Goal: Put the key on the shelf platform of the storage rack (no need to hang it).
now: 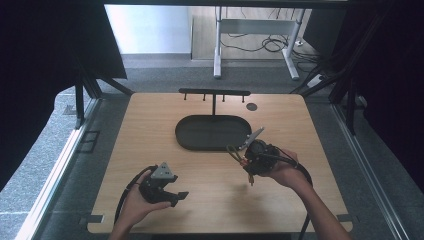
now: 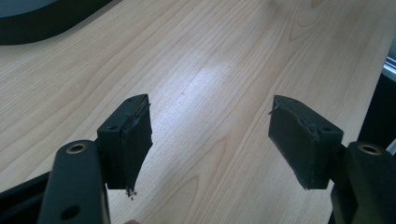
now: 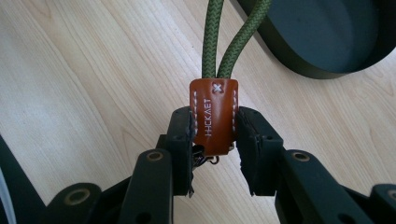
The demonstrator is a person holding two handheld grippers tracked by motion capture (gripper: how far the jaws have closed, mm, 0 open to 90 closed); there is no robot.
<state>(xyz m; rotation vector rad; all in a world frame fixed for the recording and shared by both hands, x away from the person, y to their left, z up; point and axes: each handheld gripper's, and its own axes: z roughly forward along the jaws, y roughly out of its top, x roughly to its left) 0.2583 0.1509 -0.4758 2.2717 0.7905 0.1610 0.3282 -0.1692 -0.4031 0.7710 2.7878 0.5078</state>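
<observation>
The right gripper was clamped on a keychain strap: both black pads pressed against the sides of its brown leather tab, which carried white stitching and stamped lettering. A doubled green braided cord rose from the top of the tab toward the far side of the right gripper view. Small metal hardware showed below the tab, between the jaws; its exact form could not be determined.

In the high view, the right gripper was held over the right half of the wooden table, just off the near right end of the black oval tray. The green cord loop projected from it to the left, close to the tray rim. The tray lay in the far central area of the table, with a black T-shaped hook stand rising at its far edge.

The left gripper stood wide, nothing between its pads, with bare wood grain below. In the high view, the left gripper was held near the front edge, left of centre, well apart from the strap and the tray.
</observation>
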